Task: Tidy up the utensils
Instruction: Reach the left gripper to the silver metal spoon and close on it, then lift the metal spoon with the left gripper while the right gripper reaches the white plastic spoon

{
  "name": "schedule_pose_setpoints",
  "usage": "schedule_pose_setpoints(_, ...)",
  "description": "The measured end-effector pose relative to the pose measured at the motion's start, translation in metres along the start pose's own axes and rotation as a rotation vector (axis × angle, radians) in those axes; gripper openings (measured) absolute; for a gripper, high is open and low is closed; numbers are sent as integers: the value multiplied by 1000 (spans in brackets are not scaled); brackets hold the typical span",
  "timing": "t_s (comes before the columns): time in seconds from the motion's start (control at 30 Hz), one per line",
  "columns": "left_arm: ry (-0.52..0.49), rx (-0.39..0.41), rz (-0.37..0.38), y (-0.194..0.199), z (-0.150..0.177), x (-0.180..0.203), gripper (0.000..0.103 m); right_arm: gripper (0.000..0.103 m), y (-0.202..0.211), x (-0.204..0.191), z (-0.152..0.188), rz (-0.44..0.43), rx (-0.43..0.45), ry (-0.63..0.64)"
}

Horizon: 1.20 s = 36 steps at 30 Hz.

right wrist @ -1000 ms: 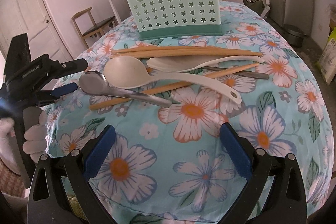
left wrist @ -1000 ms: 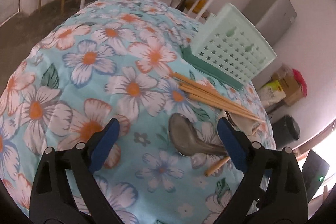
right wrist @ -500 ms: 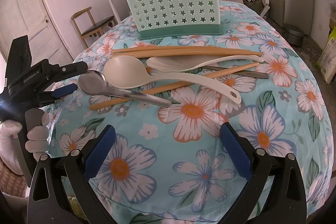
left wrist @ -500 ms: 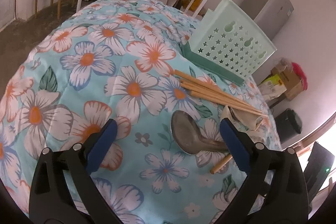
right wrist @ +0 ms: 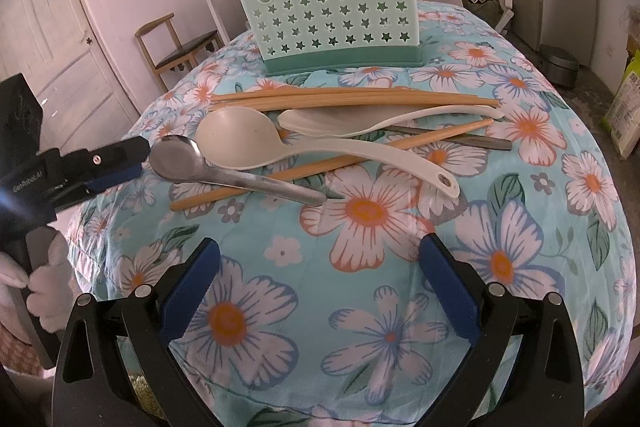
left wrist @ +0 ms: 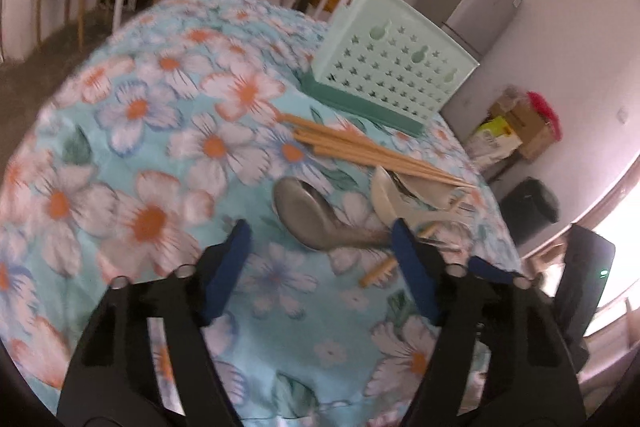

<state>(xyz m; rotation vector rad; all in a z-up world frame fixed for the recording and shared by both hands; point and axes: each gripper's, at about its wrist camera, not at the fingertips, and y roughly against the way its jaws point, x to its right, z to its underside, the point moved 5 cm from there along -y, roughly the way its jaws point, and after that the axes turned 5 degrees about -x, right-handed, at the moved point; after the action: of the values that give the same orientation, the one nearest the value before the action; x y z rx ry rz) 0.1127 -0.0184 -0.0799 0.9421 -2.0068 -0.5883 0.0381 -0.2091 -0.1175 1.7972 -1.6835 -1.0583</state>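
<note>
Our left gripper spread wide just beside the steel spoon, our right gripper spread wide, well short of it

Metal spoon: polished, reflective steel. Ladle and rice paddle: matt cream plastic. Chopsticks: smooth bare wood. Utensil holder, at 12 o'clock: perforated mint plastic. Tablecloth: printed floral cloth.

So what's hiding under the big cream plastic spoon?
A single wooden chopstick runs diagonally under the cream plastic spoon's handle, beside the metal spoon lying over it too. Whatever lies under the bowl is covered.
</note>
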Motion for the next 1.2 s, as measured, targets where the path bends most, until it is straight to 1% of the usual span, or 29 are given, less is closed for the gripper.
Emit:
schedule_pose_setpoints(0.03, 28, -7, 28, -3, 0, -3, 57, 97, 0, 0, 0, -1, 0, 0)
schedule_pose_setpoints(0.13, 88, -11, 89, -9, -1, -10, 48, 97, 0, 0, 0, -4, 2, -4)
schedule_pose_setpoints(0.17, 108, -13, 105, -12, -2, -13, 47, 97, 0, 1, 0, -5, 3, -6)
schedule_pose_setpoints(0.27, 169, -10, 135, -21, -6, -23, 37, 97, 0, 1, 0, -7, 6, -9)
schedule_pose_setpoints(0.33, 183, -3, 130, -25, -9, -27, 28, 97, 0, 1, 0, -9, 9, -7)
schedule_pose_setpoints(0.37, 185, -2, 122, -27, -10, -27, 25, 97, 0, 1, 0, -10, 10, -5)
schedule_pose_setpoints(0.43, 185, -2, 100, -30, -12, -27, 16, 97, 0, 1, -1, -10, 8, 0)
schedule_pose_setpoints(0.5, 188, 3, 93, -28, -13, -28, 10, 97, 0, 0, -2, -7, -3, 9)
schedule_pose_setpoints(0.57, 187, 16, 81, -21, -12, -30, 5, 97, 3, -1, -3, -4, -19, 23)
schedule_pose_setpoints(0.63, 185, 32, 66, -9, -13, -34, 2, 97, 8, -3, -6, -15, -14, 33)
schedule_pose_setpoints(0.7, 183, 62, 59, 5, -15, -37, 0, 94, 17, -7, -11, -10, 22, 68)
schedule_pose_setpoints(0.83, 176, 136, 22, 39, -21, -46, 0, 90, 29, -28, -27, 35, 110, 201)
schedule_pose_setpoints(0.93, 182, 193, 2, 62, -26, -53, 0, 84, 24, -47, -37, 72, 133, 304)
schedule_pose_setpoints(1.0, 187, 210, 2, 69, -28, -56, 0, 81, 22, -59, -42, 91, 145, 356)
schedule_pose_setpoints(1.03, 188, 205, 6, 69, -28, -57, 0, 79, 20, -64, -44, 90, 149, 373)
schedule_pose_setpoints(1.13, 188, 155, 39, 58, -21, -53, 1, 78, 21, -68, -47, 72, 144, 368)
schedule_pose_setpoints(1.17, 188, 130, 55, 51, -17, -51, 5, 78, 21, -67, -47, 71, 140, 362)
schedule_pose_setpoints(1.2, 190, 100, 76, 44, -14, -49, 17, 78, 20, -66, -45, 71, 135, 357)
